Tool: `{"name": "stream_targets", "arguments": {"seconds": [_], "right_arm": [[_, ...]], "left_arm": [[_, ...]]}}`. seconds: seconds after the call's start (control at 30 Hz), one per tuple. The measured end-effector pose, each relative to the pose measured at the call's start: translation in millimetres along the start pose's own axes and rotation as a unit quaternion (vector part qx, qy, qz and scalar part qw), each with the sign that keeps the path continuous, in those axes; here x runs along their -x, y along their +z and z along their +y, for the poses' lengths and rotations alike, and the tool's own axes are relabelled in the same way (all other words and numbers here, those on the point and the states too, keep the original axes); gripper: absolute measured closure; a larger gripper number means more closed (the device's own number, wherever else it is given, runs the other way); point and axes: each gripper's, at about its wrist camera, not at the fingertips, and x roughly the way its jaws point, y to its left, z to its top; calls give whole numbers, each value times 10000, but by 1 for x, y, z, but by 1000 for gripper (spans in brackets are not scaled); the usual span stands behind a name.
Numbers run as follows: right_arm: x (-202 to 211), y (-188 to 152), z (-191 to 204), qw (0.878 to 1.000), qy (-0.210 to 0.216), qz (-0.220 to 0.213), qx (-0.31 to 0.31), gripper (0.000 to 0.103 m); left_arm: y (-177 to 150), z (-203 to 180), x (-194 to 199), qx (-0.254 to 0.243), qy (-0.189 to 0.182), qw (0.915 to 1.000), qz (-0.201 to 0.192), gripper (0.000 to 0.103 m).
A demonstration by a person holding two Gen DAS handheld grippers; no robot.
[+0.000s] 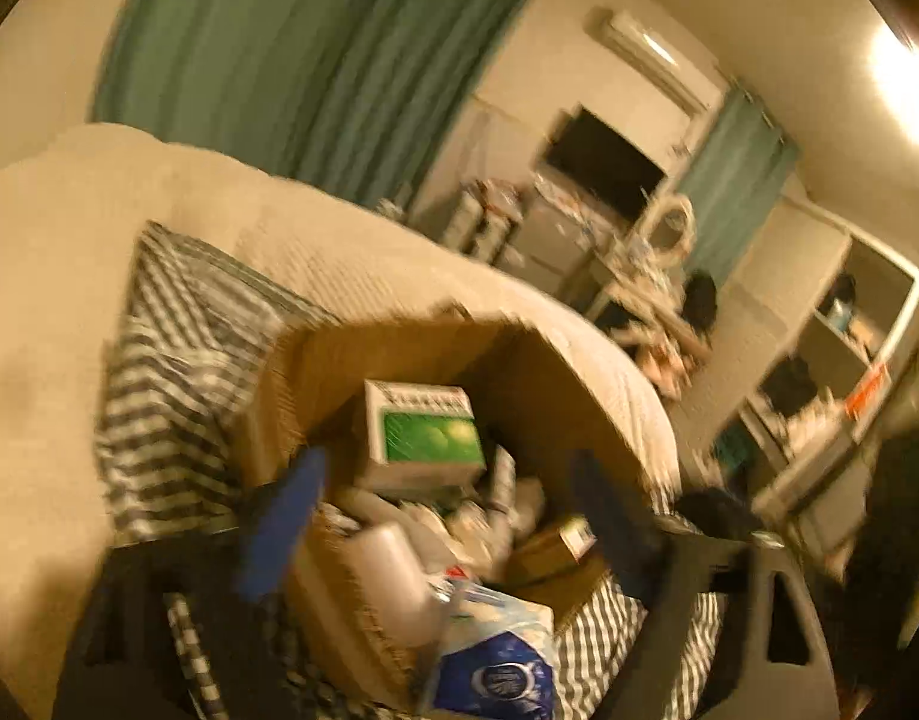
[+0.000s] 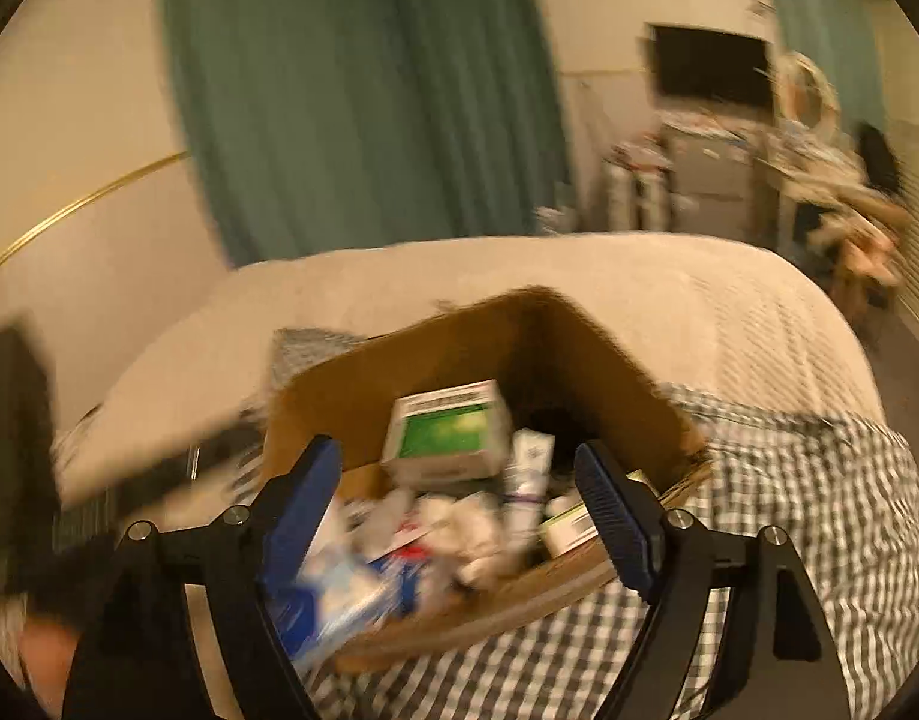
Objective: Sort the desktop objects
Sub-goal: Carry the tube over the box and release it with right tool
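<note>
Cardboard box (image 2: 459, 360) taken as the landmark: open-topped, set on a checked cloth (image 2: 789, 510) over a pale bed (image 2: 579, 276), crammed with small items. Both views heavily blurred, so fine detail not to be trusted

Right gripper (image 2: 459, 510) poised just above the near rim of the box, blue pads spread wide with nothing between them, aimed into the box. Left gripper (image 1: 453, 522) likewise parted and empty, angled down over the same box from its left side, view tilted

Inside the box, toward the far wall: a white carton with a green panel (image 2: 447, 432), propped on the heap, green face turned up and toward the near rim, long axis running across the box, left to right. Just right of it, a white tube (image 2: 528, 474) standing nearly upright, long axis pointing from the near rim up toward the far wall. At the near left corner of the box, a blue-and-white packet (image 2: 351, 594), partly under the right gripper's left finger. At the near right, a small flat white-and-green box (image 2: 570, 525) by the rim. Crumpled white wrappers filling the middle

Judged the likeliest pick: the green-panelled carton, dead ahead of the right gripper and centred between its pads; right gripper seemingly the better aligned. Carton's long axis lying across the opening of the pads, so a turn of the wrist probably needed to close on its short sides
</note>
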Motion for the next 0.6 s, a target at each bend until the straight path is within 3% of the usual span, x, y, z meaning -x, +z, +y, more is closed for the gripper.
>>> {"name": "stream_targets", "arguments": {"seconds": [0.1,0.17,0.23,0.3,0.37,0.4,0.43,0.53,0.6], "right_arm": [[15,-27,32,9939,455,65,1005,21],[17,-40,54,9866,559,257,1510,21],[5,-51,68,9790,527,568,1886,21],[-14,-56,79,9695,142,845,2295,22],[-32,-55,78,9607,-564,818,2594,22],[-38,-46,69,9596,-1122,686,2489,22],[-37,-38,57,9630,-1347,613,2250,21],[-22,-22,30,9825,-1079,588,1402,21],[0,-24,14,9896,-856,521,1034,15]], "left_arm": [[0,7,11,-135,427,9990,-32,10],[-4,7,10,-346,1045,9939,75,10],[-8,10,6,-415,1420,9887,246,10],[-11,16,5,-280,1445,9887,296,10],[-13,20,6,-185,1518,9878,303,10],[-14,20,8,-150,1509,9879,320,10],[-15,19,9,-131,1437,9890,332,10],[-20,11,11,-201,1269,9913,272,8],[-25,0,9,-297,1271,9910,313,6]]}}
